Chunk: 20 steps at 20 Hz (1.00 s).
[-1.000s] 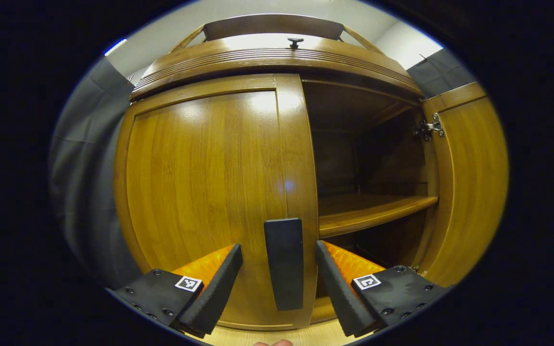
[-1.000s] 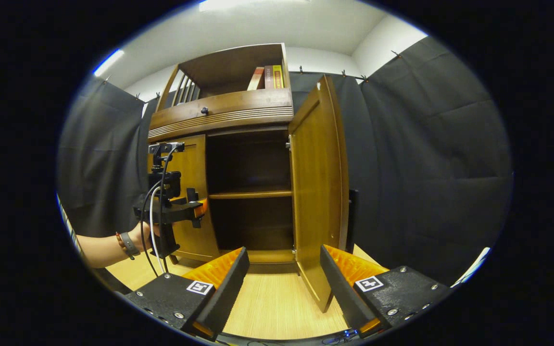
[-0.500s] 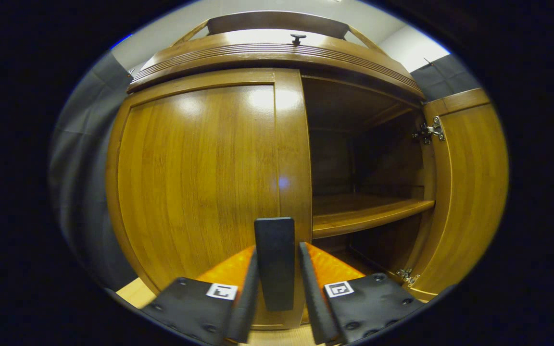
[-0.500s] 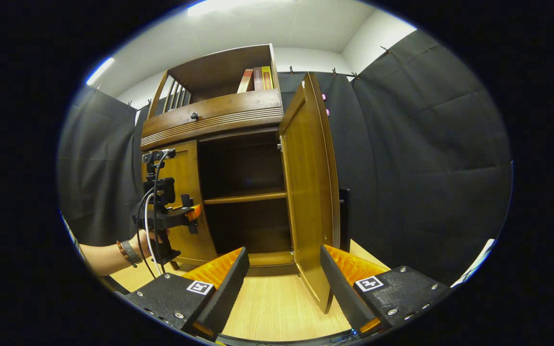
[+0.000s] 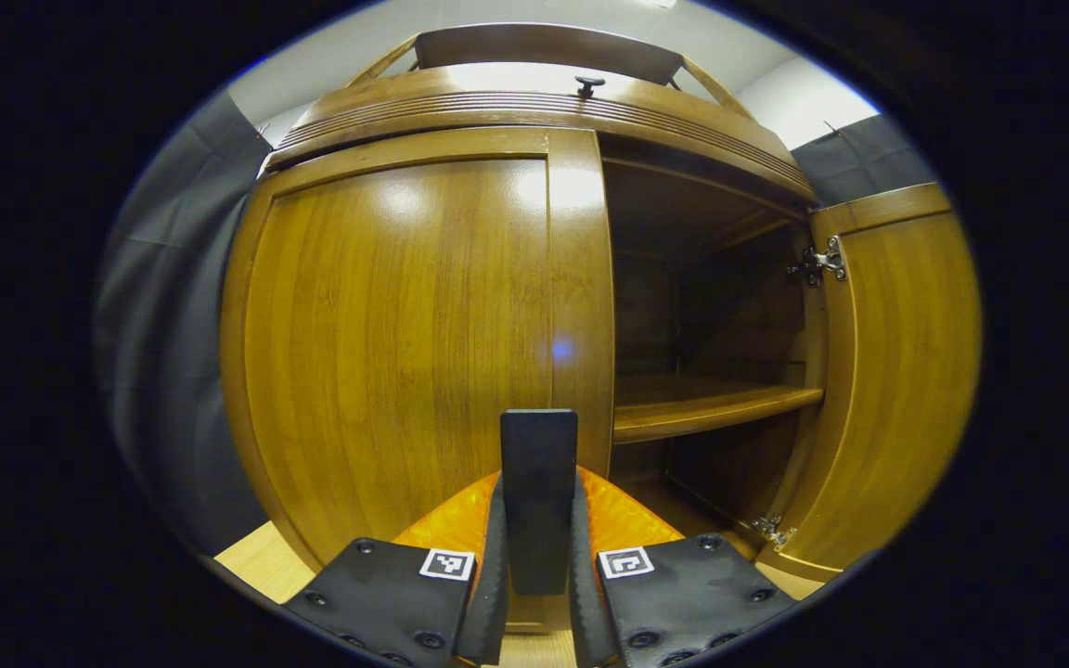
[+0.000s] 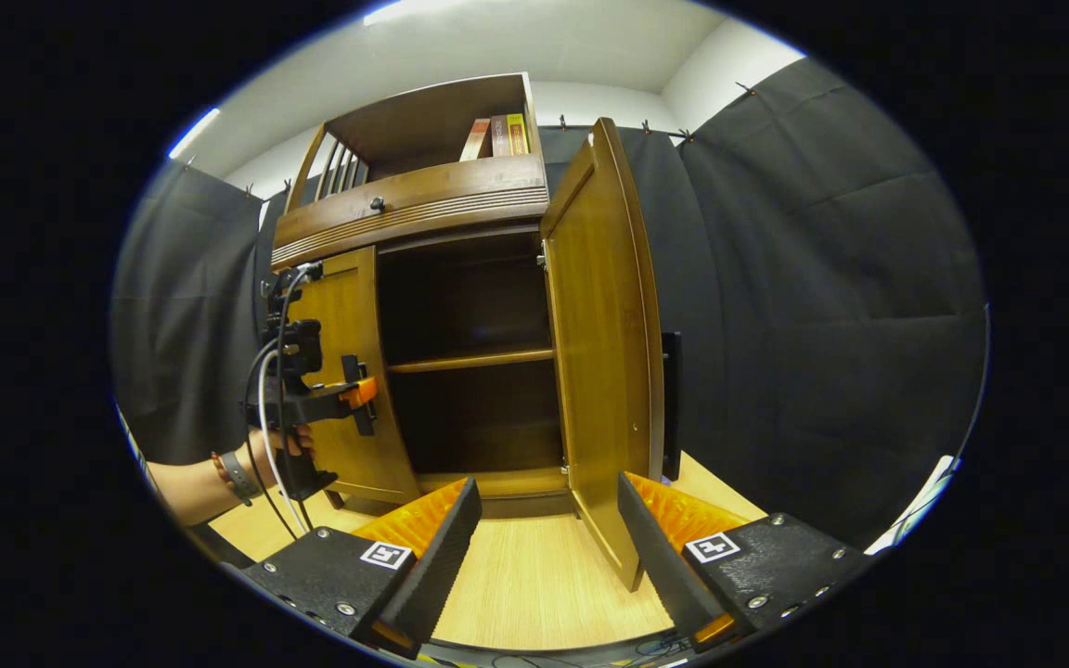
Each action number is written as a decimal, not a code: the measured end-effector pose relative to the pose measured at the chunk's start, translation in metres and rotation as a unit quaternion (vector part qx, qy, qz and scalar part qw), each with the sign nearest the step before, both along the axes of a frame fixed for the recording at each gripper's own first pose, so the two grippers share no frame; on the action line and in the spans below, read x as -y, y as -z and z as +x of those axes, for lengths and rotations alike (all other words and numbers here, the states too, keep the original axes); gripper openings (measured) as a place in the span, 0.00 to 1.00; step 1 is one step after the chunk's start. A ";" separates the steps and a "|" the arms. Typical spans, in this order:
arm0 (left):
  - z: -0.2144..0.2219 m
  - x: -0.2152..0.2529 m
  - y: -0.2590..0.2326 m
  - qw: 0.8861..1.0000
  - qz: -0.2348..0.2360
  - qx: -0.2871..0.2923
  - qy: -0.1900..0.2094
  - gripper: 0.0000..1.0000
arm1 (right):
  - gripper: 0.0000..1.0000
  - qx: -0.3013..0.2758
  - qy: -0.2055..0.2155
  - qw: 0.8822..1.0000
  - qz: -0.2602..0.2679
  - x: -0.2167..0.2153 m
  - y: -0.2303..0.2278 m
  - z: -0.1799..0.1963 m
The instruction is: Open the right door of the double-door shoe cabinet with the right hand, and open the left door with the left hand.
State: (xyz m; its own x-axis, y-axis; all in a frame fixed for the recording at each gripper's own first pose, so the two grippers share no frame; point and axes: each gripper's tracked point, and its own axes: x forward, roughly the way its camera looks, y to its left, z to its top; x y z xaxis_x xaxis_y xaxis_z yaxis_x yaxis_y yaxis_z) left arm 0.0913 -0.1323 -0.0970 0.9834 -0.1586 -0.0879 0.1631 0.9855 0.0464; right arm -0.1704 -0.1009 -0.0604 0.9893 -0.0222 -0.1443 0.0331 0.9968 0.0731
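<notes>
- The right door (image 6: 604, 343), a tall panel of glossy honey-brown wood on the double-door shoe cabinet (image 6: 423, 209), stands swung wide out toward the near side. Its inner face and two metal hinges (image 5: 817, 263) show in the left gripper view. I judge that half of the task done.
- Behind it the dark right compartment is exposed, with one wooden shelf (image 5: 711, 406) across its middle.
- The right gripper (image 6: 548, 547) hangs near the floor in front of the cabinet, its black-padded fingers spread wide apart and grasping nothing. It is clear of the open door's lower edge.
- The left door (image 5: 405, 343), a matching brown wooden panel, lies flush in the cabinet frame, so this half is left to do.
- The left gripper (image 5: 536, 566) is at the left door's right edge. Its orange-backed fingers are clenched on the flat black upright handle (image 5: 539, 492) from both sides.
- In the right gripper view, a hand (image 6: 279, 450) with a wristband holds that left gripper against the left door.
- What seems to remain is pulling the handle toward the near side and swinging the door out to the left, keeping the grip firm so the slim handle does not slip.
</notes>
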 end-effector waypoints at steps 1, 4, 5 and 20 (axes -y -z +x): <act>-0.009 -0.003 -0.002 1.000 0.001 0.001 0.000 0.35 | 0.92 -0.001 0.001 1.000 -0.007 0.000 0.001 -0.001; -0.032 -0.011 -0.006 1.000 0.011 -0.003 0.003 0.34 | 0.92 -0.002 -0.003 1.000 -0.016 -0.004 0.001 -0.001; -0.038 -0.014 -0.007 1.000 0.007 -0.010 0.001 0.34 | 0.92 -0.002 -0.008 1.000 -0.016 -0.007 0.002 0.001; -0.149 -0.111 -0.033 0.995 0.007 -0.013 -0.095 0.28 | 0.92 -0.010 -0.115 0.993 -0.006 -0.098 0.017 0.038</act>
